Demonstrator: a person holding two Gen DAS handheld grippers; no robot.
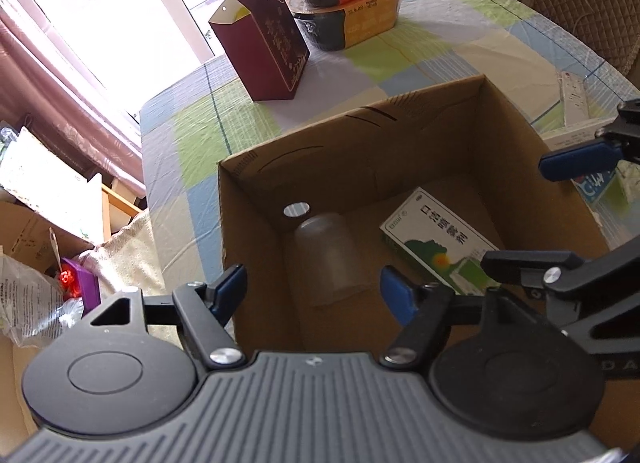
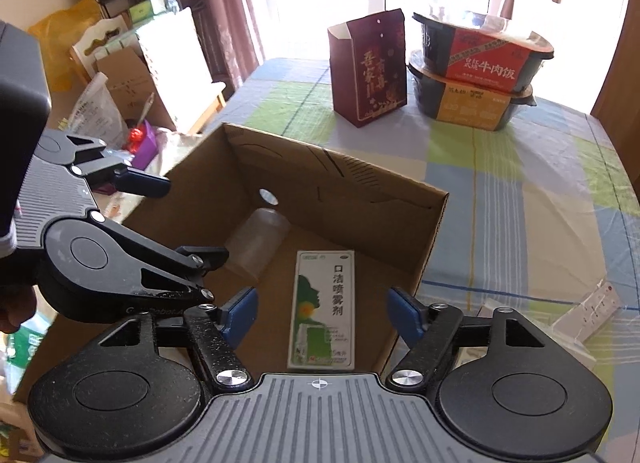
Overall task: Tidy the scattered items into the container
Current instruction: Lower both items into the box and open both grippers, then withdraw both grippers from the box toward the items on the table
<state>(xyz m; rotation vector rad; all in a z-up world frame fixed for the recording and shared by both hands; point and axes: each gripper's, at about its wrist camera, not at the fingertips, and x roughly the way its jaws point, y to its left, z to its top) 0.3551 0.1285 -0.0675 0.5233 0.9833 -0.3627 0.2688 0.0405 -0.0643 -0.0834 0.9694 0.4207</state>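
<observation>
A checked tablecloth (image 2: 520,199) covers the table by a bright window. On it sits the open cardboard box (image 2: 432,231). Inside lie a green-and-white carton (image 2: 325,309), flat, its long side running away from the right gripper (image 2: 322,315), and a clear cup (image 1: 330,257) tipped on its side, bottom toward the holed wall. The left gripper (image 1: 314,295) and the right one both hang over the box, fingers spread and empty.

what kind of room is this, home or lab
Most likely a home dining or living room: a table with a checked tablecloth, stacked instant-meal bowls by a curtained window, and household clutter beside it.
</observation>
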